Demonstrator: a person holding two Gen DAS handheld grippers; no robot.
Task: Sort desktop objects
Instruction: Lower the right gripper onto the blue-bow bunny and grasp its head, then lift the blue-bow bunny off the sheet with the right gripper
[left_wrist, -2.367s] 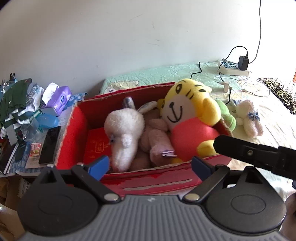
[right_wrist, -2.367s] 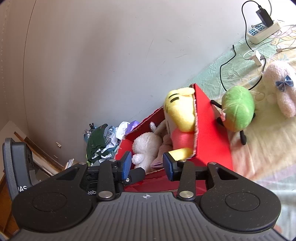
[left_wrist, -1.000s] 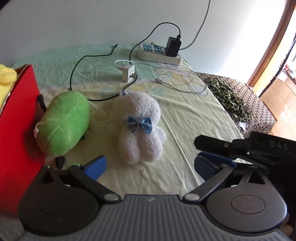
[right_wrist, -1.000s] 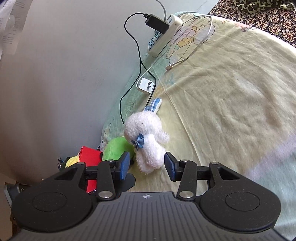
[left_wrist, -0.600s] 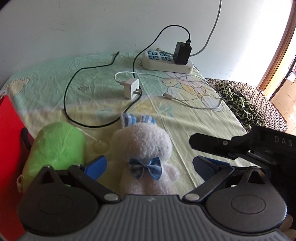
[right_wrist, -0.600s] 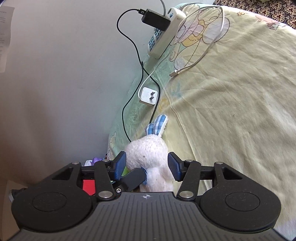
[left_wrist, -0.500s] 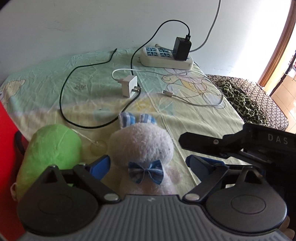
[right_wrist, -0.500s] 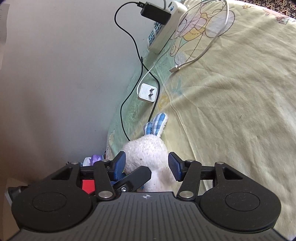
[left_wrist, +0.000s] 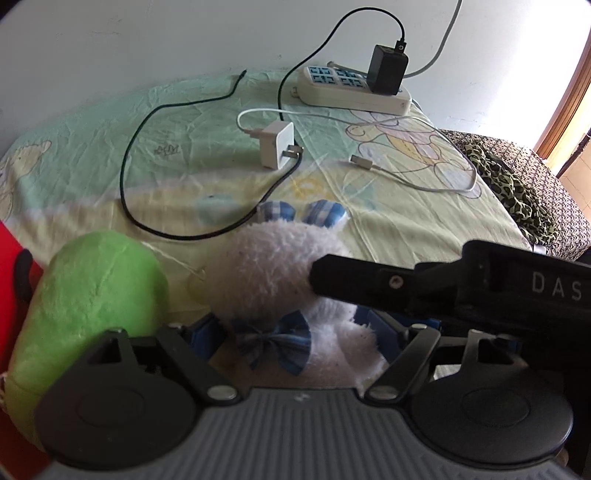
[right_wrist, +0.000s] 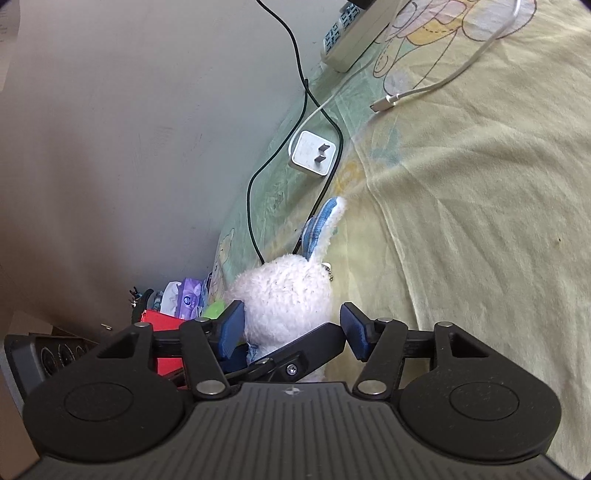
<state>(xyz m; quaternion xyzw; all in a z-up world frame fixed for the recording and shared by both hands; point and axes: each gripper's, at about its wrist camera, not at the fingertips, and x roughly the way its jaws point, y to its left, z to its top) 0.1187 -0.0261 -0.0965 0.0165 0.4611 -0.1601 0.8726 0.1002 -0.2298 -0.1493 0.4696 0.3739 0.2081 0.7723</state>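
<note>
A white plush bunny (left_wrist: 269, 266) with blue checked ears and a blue bow lies on the pale green and yellow sheet (left_wrist: 424, 229). My left gripper (left_wrist: 295, 332) is open, its blue pads close on either side of the bunny's body. In the right wrist view the bunny (right_wrist: 284, 295) has its head between the blue pads of my open right gripper (right_wrist: 291, 330). One of the right gripper's black fingers (left_wrist: 369, 280) crosses over the bunny's head. A green plush (left_wrist: 96, 291) lies just left of the bunny, against the red box (left_wrist: 9, 332).
Behind the bunny lie a white charger plug (left_wrist: 277, 146), a looping black cable (left_wrist: 125, 177), a white cable (left_wrist: 406, 177) and a power strip (left_wrist: 351, 88) by the wall. A leopard-print cloth (left_wrist: 517, 184) is at the right. A purple tissue pack (right_wrist: 188, 297) sits beyond the box.
Both grippers swung from the red box of plush toys over to the bunny and closed in on it. The left pads have narrowed a little around its body.
</note>
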